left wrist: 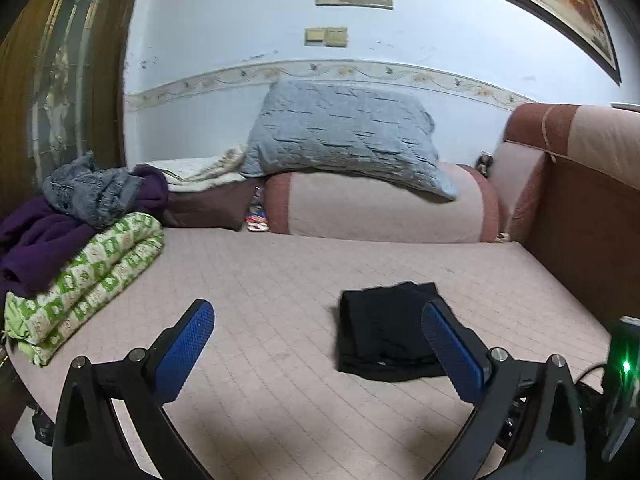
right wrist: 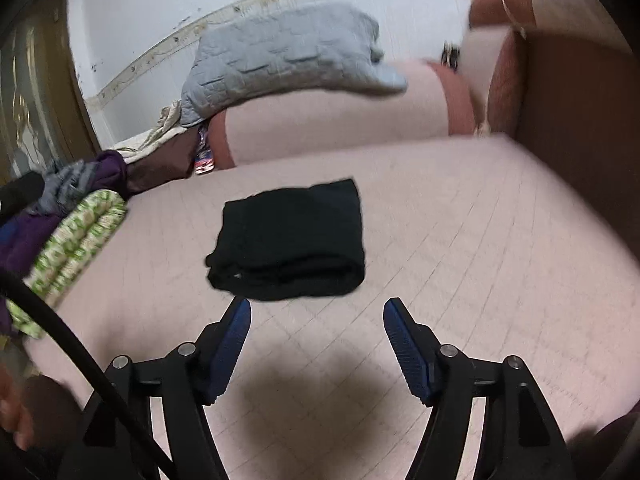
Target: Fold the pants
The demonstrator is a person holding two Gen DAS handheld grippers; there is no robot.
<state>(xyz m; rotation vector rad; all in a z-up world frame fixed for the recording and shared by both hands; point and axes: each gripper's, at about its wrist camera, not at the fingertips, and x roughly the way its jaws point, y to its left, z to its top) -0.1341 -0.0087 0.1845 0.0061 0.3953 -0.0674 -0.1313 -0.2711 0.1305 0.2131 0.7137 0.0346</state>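
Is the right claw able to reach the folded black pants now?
Probably yes. The right claw is open and empty, the black pants lie just ahead on the pink mat, and nothing stands between them.

One folded black pants [right wrist: 290, 240]; two hand-held grippers, left [left wrist: 318, 322], right [right wrist: 317, 312]; one grey pillow [left wrist: 344, 136]; one green quilt [left wrist: 84, 284].

Grey pillow [left wrist: 340, 136] (on bolster [left wrist: 380, 208]); green quilt [left wrist: 88, 280]
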